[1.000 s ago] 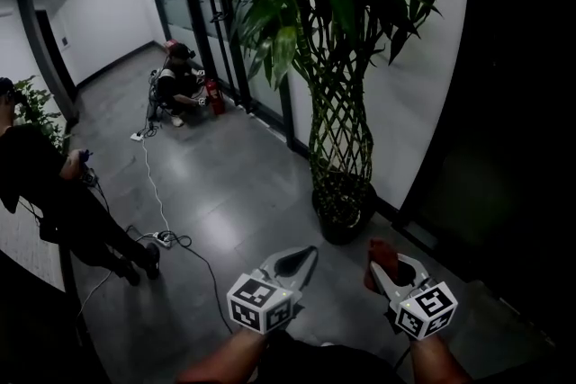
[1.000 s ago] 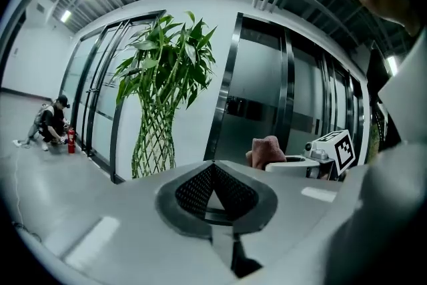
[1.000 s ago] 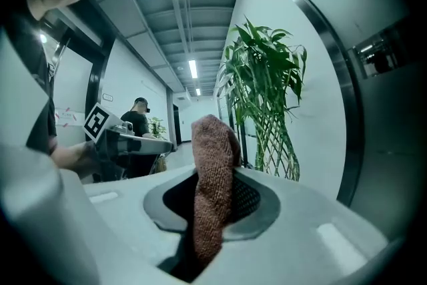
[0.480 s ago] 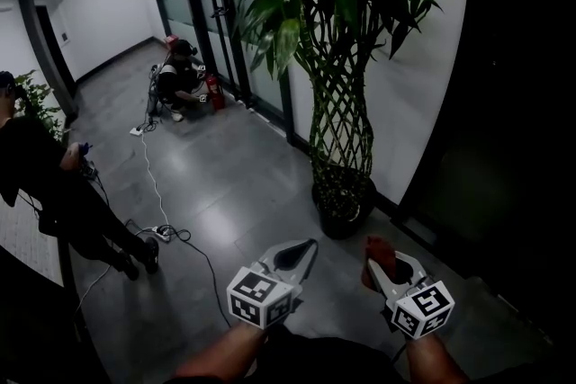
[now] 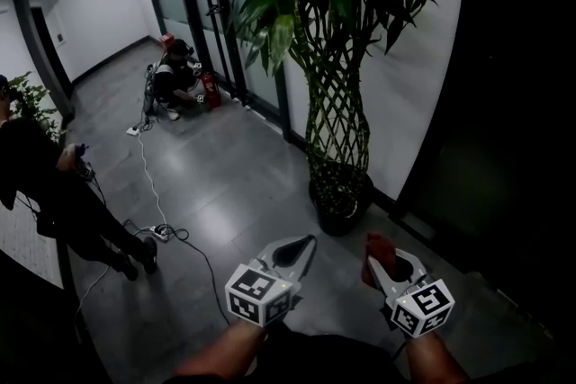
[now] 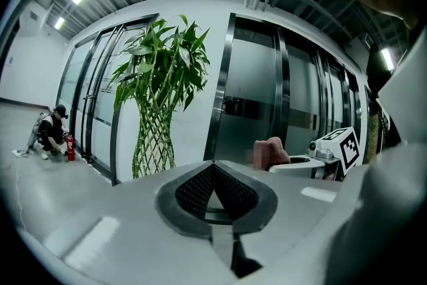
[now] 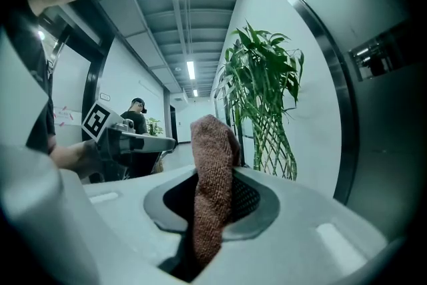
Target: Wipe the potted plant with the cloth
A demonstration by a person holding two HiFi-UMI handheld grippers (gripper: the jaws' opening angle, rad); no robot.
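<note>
A tall potted plant [image 5: 337,112] with a braided lattice trunk and green leaves stands in a dark pot [image 5: 340,209] against the white wall; it also shows in the left gripper view [image 6: 157,110] and the right gripper view [image 7: 267,110]. My right gripper [image 5: 385,256] is shut on a reddish-brown cloth [image 7: 212,183], whose end sticks up past the jaws [image 5: 382,253]. My left gripper [image 5: 301,249] is shut with nothing in it. Both grippers hover low, a short way in front of the pot, pointing toward it.
A person in black [image 5: 54,193] stands at the left. Another person [image 5: 173,76] crouches by the glass doors beside a red fire extinguisher [image 5: 204,92]. A white cable and power strip [image 5: 162,234] lie on the grey floor. A second plant [image 5: 36,103] is far left.
The view has shifted slightly; both grippers stay in nearly the same place, and the cloth stays clamped in the right one.
</note>
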